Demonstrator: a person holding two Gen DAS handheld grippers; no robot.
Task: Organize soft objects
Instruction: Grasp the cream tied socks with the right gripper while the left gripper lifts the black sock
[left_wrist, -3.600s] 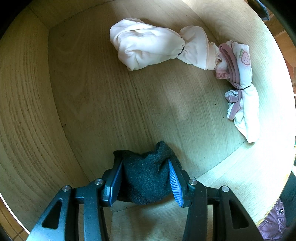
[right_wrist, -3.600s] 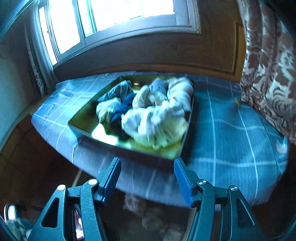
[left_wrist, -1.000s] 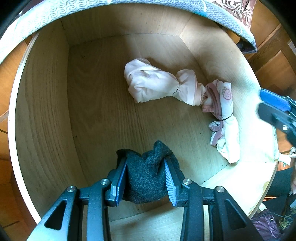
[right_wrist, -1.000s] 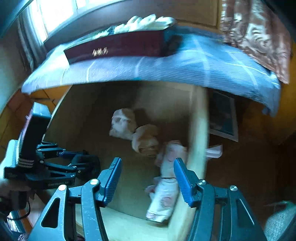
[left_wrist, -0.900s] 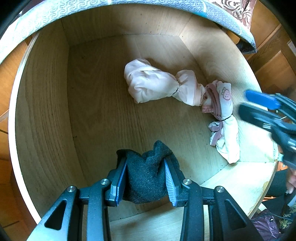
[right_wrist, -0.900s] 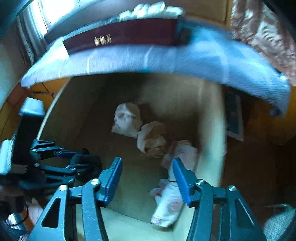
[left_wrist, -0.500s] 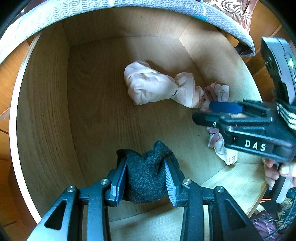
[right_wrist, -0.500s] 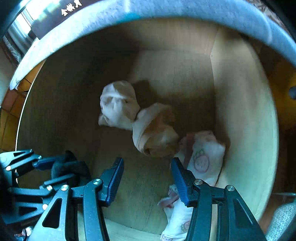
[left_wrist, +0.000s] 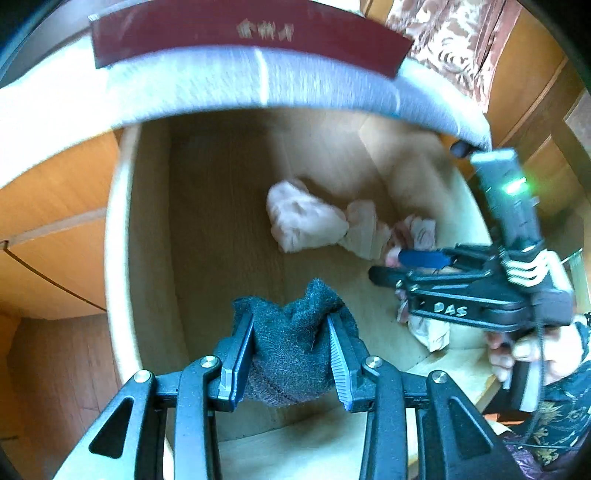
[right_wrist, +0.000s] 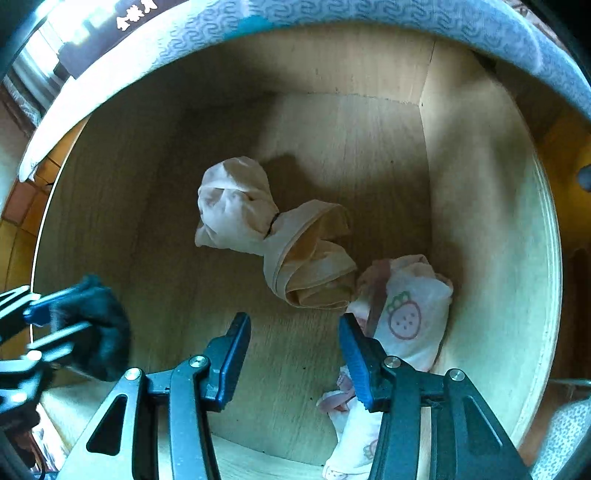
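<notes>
Two hand-held grippers are working over the wooden drawer (right_wrist: 491, 229) at once, and that is worrying me. I am holding the dark sock (left_wrist: 291, 343) squeezed in the left hand-held gripper (left_wrist: 291, 354) near the drawer's front-left corner. The right hand-held gripper (right_wrist: 295, 354) is hanging half-open with nothing between its jaws (they have just been narrowing), above the drawer floor, just beside the strawberry-print bundle (right_wrist: 406, 314) against the drawer's right wall. The cream bundle (right_wrist: 273, 236) is lying mid-drawer, touching the printed one.

I am judging the main risks as these: pinching only a loose fold of the printed bundle, so that it unrolls; dragging the cream bundle along, since they touch; or the sock snagging on the drawer's front edge as I work.
</notes>
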